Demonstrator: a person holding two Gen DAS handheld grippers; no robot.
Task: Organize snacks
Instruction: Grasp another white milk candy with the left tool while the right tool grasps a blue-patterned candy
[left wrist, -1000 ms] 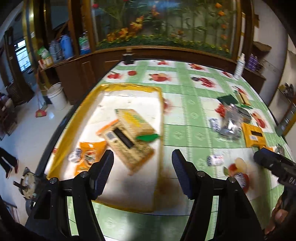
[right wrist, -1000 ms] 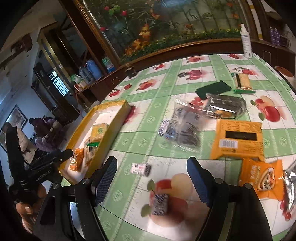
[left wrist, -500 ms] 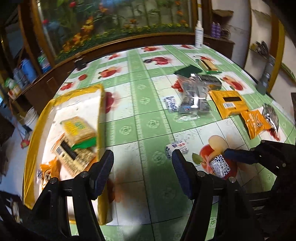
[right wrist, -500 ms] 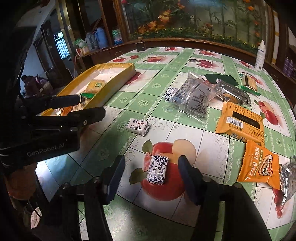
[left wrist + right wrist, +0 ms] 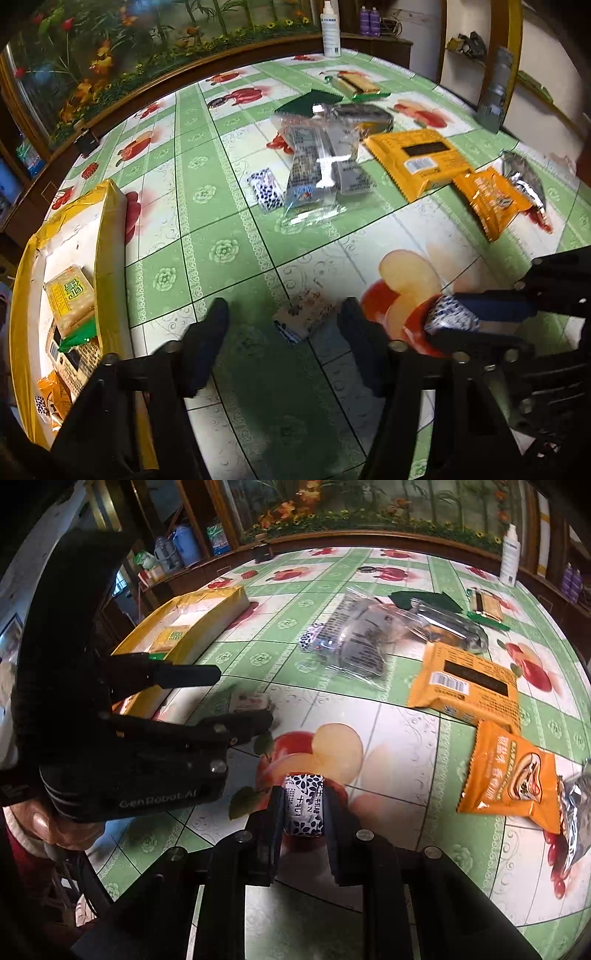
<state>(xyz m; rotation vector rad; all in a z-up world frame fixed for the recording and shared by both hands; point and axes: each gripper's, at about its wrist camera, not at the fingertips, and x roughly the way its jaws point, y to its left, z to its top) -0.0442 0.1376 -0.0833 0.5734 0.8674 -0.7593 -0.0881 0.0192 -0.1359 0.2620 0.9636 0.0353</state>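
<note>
My right gripper (image 5: 303, 806) is shut on a small white candy with a dark leaf print (image 5: 303, 808), low over the table; it also shows in the left wrist view (image 5: 448, 319). My left gripper (image 5: 282, 325) is open, its fingers on either side of a small white wrapped candy (image 5: 304, 319), which also shows in the right wrist view (image 5: 253, 701). A yellow tray (image 5: 107, 229) at the left holds cracker packs (image 5: 70, 295) and an orange packet (image 5: 55, 397).
Loose snacks lie across the green apple-print table: clear bags (image 5: 321, 166), a dotted candy (image 5: 266, 190), a large orange pack (image 5: 417, 158), a small orange packet (image 5: 493, 201), a silver packet (image 5: 524, 177) and a white bottle (image 5: 331, 29) at the back.
My right gripper has closed on the leaf-print candy. My left gripper has swung right from the tray and come down around the small white candy.
</note>
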